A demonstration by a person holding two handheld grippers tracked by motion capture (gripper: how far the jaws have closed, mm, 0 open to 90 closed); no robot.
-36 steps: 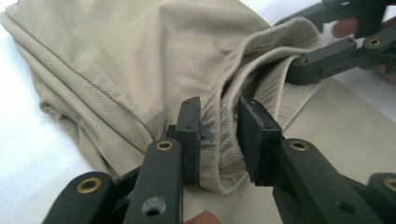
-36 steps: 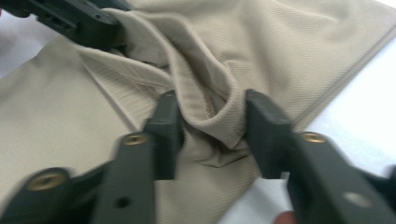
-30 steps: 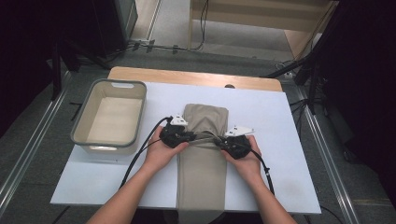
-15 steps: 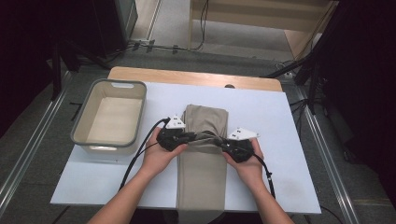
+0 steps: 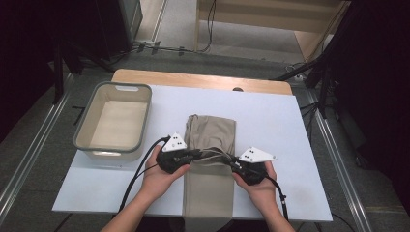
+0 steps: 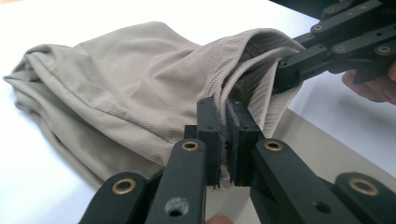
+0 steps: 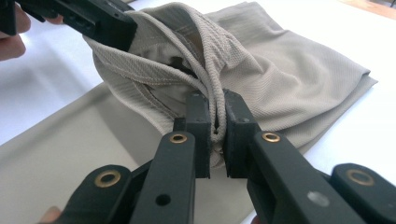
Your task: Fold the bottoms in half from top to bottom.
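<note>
White board (image 5: pixel 290 125) covers most of a wooden table (image 5: pixel 203 79) that stands on grey carpet, with dark equipment and cables at the far side of the room. On the left part of the board sits a beige plastic bin (image 5: pixel 83 140) with a grey rim, its long side running from near to far. Right of the bin, near the middle of the board, lies a beige cloth (image 5: pixel 210 133), a long folded strip whose near end hangs over the near edge of the table. The far end of the cloth is doubled back toward the person, so a thicker layer lies on the far half. The left gripper (image 5: pixel 189 155), held in the person's left hand (image 5: pixel 157 176), is clamped on the left side of that folded edge; in the left gripper view its pads (image 6: pixel 210 135) pinch a seamed fold of the knit fabric. The right gripper (image 5: pixel 232 164), in the right hand (image 5: pixel 261 188), is clamped on the right side of the same edge, and the right gripper view shows a hemmed ridge of cloth squeezed between its pads (image 7: pixel 198 126). Between the two grippers the edge is lifted off the lower layer and bunches slightly. Both grippers point inward at each other across the strip.
</note>
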